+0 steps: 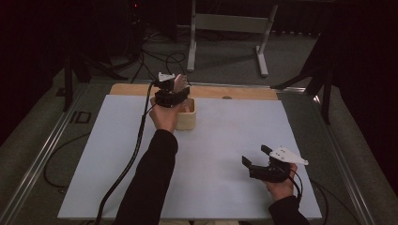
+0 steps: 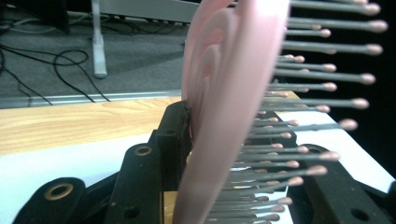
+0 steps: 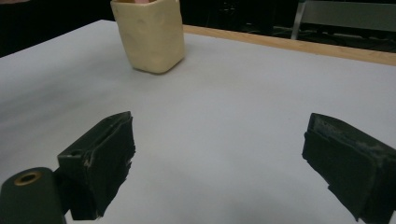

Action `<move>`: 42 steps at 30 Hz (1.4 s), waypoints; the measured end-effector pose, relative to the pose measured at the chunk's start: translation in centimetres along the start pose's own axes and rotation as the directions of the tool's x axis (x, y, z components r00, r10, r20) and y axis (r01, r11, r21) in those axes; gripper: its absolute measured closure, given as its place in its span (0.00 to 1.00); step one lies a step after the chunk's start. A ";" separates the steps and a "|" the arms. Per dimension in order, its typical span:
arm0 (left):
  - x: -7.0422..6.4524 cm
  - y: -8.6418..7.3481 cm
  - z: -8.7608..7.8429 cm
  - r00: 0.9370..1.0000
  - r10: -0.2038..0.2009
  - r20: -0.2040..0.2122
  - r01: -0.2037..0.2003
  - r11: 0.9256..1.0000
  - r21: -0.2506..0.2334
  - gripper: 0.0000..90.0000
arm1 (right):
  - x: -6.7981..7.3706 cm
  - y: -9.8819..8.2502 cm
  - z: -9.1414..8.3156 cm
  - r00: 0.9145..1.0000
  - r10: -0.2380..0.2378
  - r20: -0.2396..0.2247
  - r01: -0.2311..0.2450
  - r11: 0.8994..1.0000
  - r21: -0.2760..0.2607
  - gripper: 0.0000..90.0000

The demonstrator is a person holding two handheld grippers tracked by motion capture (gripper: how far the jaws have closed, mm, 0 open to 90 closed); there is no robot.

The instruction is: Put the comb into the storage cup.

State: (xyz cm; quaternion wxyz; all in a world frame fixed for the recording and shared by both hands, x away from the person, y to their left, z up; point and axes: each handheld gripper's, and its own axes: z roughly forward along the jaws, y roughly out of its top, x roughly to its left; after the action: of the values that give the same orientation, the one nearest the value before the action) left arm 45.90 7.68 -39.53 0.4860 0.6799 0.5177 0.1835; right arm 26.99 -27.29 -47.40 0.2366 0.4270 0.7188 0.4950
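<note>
My left gripper (image 1: 171,95) is shut on a pink hairbrush (image 1: 179,83), held upright just over a cream square cup (image 1: 187,119) at the back of the table. In the left gripper view the brush (image 2: 229,93) stands between the black jaws of that gripper (image 2: 247,168); its back lies against the left jaw and its bristles point at the right one. My right gripper (image 1: 255,154) rests low over the white table top at the front right, open and holding nothing. In its own view the right gripper (image 3: 219,158) faces the cup (image 3: 149,35) across bare table.
A white sheet (image 1: 225,140) covers the table, with a strip of wood (image 1: 244,92) showing along the far edge. Beyond it are a grey floor, loose cables (image 1: 159,58) and a metal stand (image 1: 230,23). Metal rails run along both table sides.
</note>
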 end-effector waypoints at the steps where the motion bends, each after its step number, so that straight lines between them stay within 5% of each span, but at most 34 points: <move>1: 0.0 -0.1 0.1 1.000 0.006 -0.003 -0.006 1.000 0.009 0.67 | 0.0 0.0 0.0 1.000 0.001 0.000 -0.001 1.000 -0.001 0.10; 6: 0.2 -0.2 -0.2 0.999 -0.019 -0.031 0.018 1.000 -0.018 0.63 | 0.0 0.0 0.0 1.000 0.003 -0.003 -0.003 1.000 -0.002 0.10; 14: 1.2 0.2 -1.2 0.997 -0.052 -0.060 0.049 0.997 -0.060 0.33 | 0.1 0.0 0.1 1.000 -0.004 -0.006 0.004 1.000 0.003 0.10; 24: 2.0 0.1 -2.5 0.991 -0.015 -0.133 0.005 0.997 -0.076 0.13 | 0.2 -0.1 0.2 1.000 -0.004 -0.005 0.004 1.000 0.004 0.10; 42: 2.8 0.8 -6.0 0.986 0.090 -0.140 -0.100 0.993 -0.067 0.03 | 0.5 -0.1 0.4 1.000 -0.012 -0.011 0.012 1.000 0.013 0.10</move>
State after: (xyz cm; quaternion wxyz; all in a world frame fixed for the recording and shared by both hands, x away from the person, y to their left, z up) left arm 42.91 13.00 -36.79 0.4648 0.6712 0.5097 0.2714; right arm 27.04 -26.66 -47.59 0.2328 0.4213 0.7260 0.4913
